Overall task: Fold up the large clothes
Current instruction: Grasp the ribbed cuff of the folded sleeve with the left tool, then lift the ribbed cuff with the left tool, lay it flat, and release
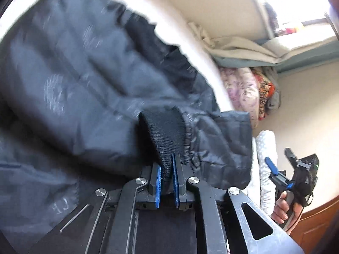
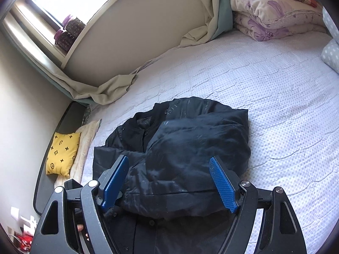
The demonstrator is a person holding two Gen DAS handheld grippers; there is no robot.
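A dark navy padded jacket point(image 2: 180, 148) lies crumpled on the white dotted bed sheet point(image 2: 264, 89). In the left wrist view the jacket point(image 1: 74, 80) fills the frame, and its black ribbed knit cuff point(image 1: 163, 133) sits pinched between the blue pads of my left gripper point(image 1: 167, 169), which is shut on it. My right gripper point(image 2: 169, 165) hovers just above the near part of the jacket with its blue pads wide apart and nothing between them. The right gripper point(image 1: 281, 165) also shows at the right of the left wrist view, held by a hand point(image 1: 284, 207).
Folded floral quilts point(image 2: 271, 14) are stacked at the bed's far corner. A beige curtain point(image 2: 118, 84) drapes along the wall side. A yellow patterned cushion point(image 2: 62, 154) lies at the bed's left edge. A dotted pillow point(image 2: 330, 53) sits at the right.
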